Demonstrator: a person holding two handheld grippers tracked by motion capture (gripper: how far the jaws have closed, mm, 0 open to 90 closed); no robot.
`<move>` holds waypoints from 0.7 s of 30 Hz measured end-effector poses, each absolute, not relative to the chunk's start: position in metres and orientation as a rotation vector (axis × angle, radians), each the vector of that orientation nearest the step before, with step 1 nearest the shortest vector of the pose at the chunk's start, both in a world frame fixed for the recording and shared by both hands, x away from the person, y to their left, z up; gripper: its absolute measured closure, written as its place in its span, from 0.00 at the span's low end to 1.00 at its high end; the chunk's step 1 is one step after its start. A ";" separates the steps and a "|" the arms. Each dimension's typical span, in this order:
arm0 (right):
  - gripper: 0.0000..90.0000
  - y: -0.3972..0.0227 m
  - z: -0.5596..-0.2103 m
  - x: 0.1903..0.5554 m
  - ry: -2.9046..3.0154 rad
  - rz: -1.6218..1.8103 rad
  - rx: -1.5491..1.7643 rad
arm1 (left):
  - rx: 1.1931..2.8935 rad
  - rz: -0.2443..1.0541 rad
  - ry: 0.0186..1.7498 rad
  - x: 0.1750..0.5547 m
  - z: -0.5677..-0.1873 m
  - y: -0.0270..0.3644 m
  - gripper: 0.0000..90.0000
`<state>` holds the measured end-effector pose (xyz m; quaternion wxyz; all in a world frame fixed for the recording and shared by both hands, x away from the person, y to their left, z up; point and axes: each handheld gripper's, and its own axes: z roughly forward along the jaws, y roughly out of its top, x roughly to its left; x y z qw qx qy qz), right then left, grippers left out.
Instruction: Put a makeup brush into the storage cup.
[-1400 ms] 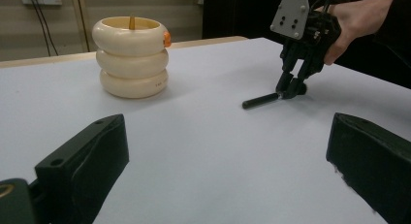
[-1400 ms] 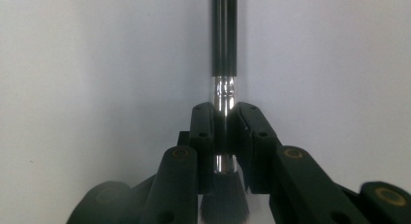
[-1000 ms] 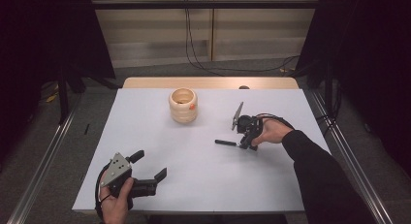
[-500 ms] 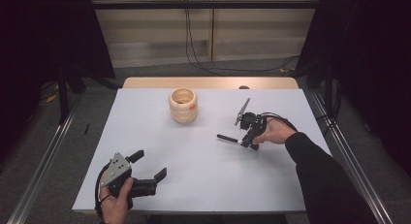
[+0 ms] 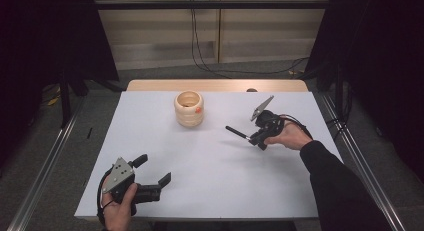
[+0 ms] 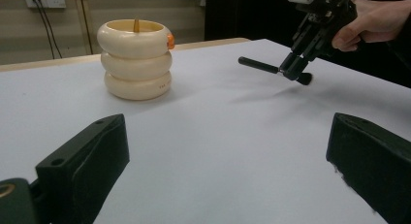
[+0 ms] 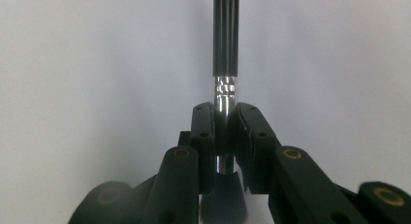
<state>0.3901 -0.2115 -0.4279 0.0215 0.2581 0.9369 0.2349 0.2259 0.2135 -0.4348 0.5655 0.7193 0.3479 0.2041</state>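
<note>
High view. A white sheet (image 5: 210, 191) covers the table. The right gripper (image 5: 256, 135), held in a hand at mid-right, pinches a slim black brush (image 5: 239, 134) whose handle points left toward the table's middle, raised off the sheet. A cream holder (image 5: 189, 109), shaped as three stacked rounded rings with a small orange spot on its side, stands upright near the far edge, well apart from the brush. The left gripper (image 5: 152, 171) rests at the near left corner, jaws spread wide with nothing between them.

Left gripper view. Two blunt matte black jaws stand far apart at the lower corners. Beyond them the holder (image 6: 136, 59) shows a smooth glossy surface, an orange tab at its top ring and a thin tip rising inside its mouth. At upper right the right gripper (image 6: 295, 69) holds the brush (image 6: 271, 67) level above the sheet, a dark bristle tuft showing behind the jaws.

Right gripper view. The jaws press together on the brush's shiny metal ferrule (image 7: 225, 100); the round black handle runs straight up over the bare white sheet.
</note>
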 end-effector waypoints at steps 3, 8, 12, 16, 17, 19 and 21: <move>0.87 -0.214 -0.426 0.385 2.868 0.790 0.828 | 1.686 0.476 0.818 0.226 -0.435 0.214 0.02; 0.87 -0.218 -0.423 0.378 2.797 0.886 0.835 | 1.680 0.480 0.830 0.226 -0.435 0.214 0.02; 0.87 -0.221 -0.423 0.374 2.765 0.950 0.827 | 1.679 0.485 0.830 0.226 -0.435 0.215 0.02; 0.87 -0.223 -0.423 0.370 2.718 1.029 0.835 | 1.670 0.481 0.820 0.225 -0.434 0.216 0.02; 0.87 -0.222 -0.425 0.370 2.718 1.053 0.816 | 1.668 0.486 0.829 0.225 -0.434 0.215 0.02; 0.87 -0.223 -0.426 0.367 2.700 1.084 0.825 | 1.670 0.487 0.828 0.225 -0.434 0.215 0.02; 0.87 -0.224 -0.425 0.366 2.668 1.108 0.844 | 1.669 0.487 0.828 0.225 -0.434 0.215 0.02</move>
